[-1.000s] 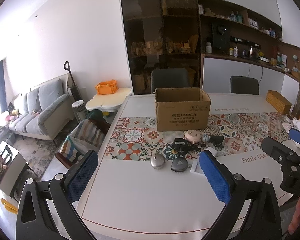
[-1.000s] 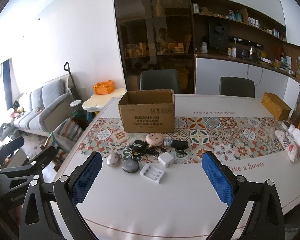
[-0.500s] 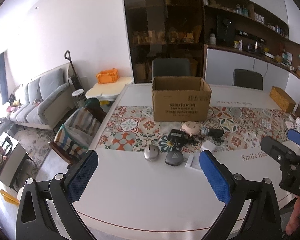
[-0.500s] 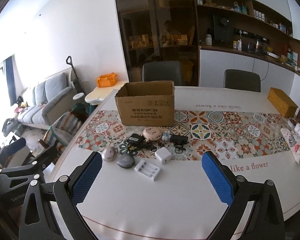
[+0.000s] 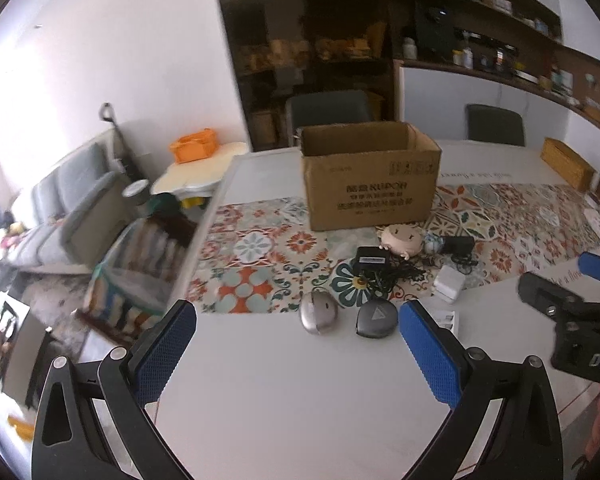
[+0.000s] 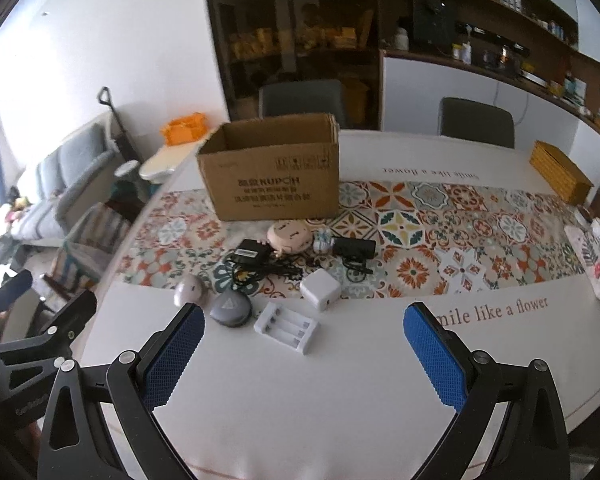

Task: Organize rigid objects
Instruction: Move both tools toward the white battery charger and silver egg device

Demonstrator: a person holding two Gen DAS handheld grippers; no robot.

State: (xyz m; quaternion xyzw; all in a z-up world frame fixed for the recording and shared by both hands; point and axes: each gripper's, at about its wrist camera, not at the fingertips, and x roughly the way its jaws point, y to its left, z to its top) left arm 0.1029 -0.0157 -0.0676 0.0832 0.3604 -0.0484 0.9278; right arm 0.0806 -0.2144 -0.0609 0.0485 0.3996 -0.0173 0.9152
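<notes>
Left view: left gripper [image 5: 296, 338] spread wide, holding nothing | one brown cardboard box [image 5: 370, 184] far on table | Right view: right gripper [image 6: 300, 340] spread wide, holding nothing | one white battery charger [image 6: 287, 327] near | one white plug block [image 6: 320, 289] behind

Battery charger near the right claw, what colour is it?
White. The charger shows best in the right wrist view.

- Both cameras have closed in on the clutter; the cardboard box [image 5: 370, 184] looms larger, centre frame.
- The battery charger [image 6: 286, 327] now sits nearer the right gripper [image 6: 300, 360].
</notes>
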